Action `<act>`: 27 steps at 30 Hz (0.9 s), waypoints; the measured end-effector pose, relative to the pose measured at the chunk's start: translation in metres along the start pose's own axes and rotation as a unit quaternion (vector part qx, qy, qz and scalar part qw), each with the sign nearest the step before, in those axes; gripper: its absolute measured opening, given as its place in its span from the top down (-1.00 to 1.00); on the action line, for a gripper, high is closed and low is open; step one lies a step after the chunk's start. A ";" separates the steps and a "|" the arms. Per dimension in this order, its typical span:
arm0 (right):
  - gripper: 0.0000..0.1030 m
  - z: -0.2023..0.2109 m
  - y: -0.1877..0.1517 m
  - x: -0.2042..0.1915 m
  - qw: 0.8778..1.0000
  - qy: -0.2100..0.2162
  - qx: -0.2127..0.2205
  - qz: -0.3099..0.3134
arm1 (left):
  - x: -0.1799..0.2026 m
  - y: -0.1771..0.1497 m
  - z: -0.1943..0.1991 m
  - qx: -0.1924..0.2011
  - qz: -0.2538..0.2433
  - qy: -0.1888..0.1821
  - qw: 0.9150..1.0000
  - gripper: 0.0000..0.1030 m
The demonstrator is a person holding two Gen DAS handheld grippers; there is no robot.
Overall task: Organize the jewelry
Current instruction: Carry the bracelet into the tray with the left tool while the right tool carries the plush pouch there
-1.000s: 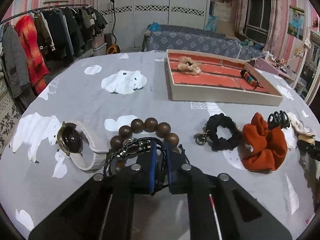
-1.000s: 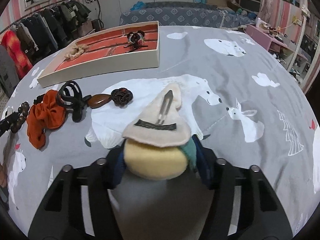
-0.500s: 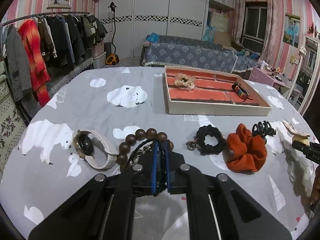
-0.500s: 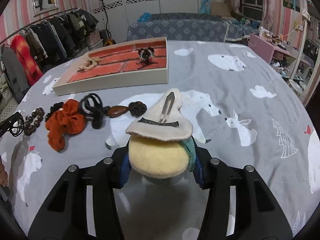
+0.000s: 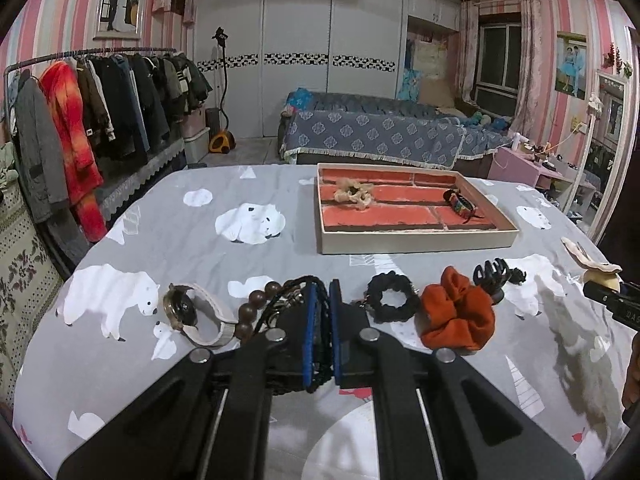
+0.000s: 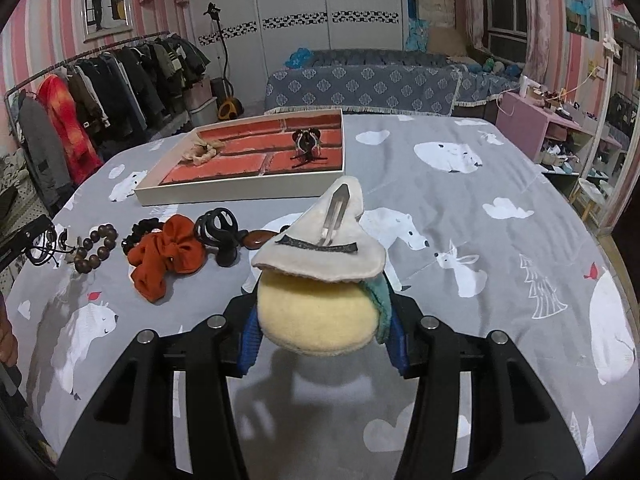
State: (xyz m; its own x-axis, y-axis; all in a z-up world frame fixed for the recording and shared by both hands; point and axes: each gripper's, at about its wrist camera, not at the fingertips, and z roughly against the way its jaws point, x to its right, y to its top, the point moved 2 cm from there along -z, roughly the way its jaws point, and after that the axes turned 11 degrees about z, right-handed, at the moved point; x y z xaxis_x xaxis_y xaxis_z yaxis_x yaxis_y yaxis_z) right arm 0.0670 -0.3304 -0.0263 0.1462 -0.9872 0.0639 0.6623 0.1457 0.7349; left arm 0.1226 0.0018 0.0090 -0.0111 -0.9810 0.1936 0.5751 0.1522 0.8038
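The left gripper (image 5: 320, 312) is clamped on a black braided cord bracelet (image 5: 292, 292), its blue pads nearly together. The right gripper (image 6: 320, 320) pinches a plush hair clip with a yellow felt ball and cream pointed hat (image 6: 320, 276), held clear above the grey polar-bear bedspread (image 6: 480, 240).

Between both grippers and the cream tray with a red brick-pattern lining (image 5: 416, 242) lies a row of loose pieces — a white-strapped watch (image 5: 192, 314), brown wooden bead bracelet (image 5: 256, 308), black scrunchie (image 5: 392, 298), rust-orange scrunchie (image 5: 456, 316) and black claw clip (image 5: 494, 276).

The tray already holds a beige scrunchie (image 5: 354, 194) and a multicoloured woven bracelet (image 5: 458, 202), well apart from each other.
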 end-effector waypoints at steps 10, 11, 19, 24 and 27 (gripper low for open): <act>0.03 0.005 0.031 -0.003 1.000 0.006 0.027 0.014 | 0.031 0.038 -0.009 0.020 -0.021 -0.035 0.999 0.87; 0.03 0.004 0.035 -0.003 0.999 0.007 0.028 0.016 | 0.034 0.043 -0.011 0.022 -0.022 -0.040 0.999 0.87; 0.03 -0.031 0.094 0.002 0.998 0.016 0.042 0.032 | 0.053 0.096 -0.055 0.036 -0.023 -0.065 0.997 0.87; 0.03 -0.072 0.129 0.005 0.998 0.024 0.034 0.042 | 0.067 0.116 -0.098 0.041 -0.031 -0.045 0.998 0.87; 0.02 -0.098 0.144 0.005 0.997 0.039 0.037 0.047 | 0.071 0.118 -0.122 0.035 -0.028 -0.042 0.998 0.87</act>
State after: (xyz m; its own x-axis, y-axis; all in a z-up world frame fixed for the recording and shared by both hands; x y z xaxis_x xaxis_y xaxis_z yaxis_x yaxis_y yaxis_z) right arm 0.2350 -0.3085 0.0139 0.2634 -0.9611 0.0834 0.5871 0.2283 0.7767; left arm 0.2889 -0.0647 0.0488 -0.1122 -0.9750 0.1918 0.5135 0.1084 0.8513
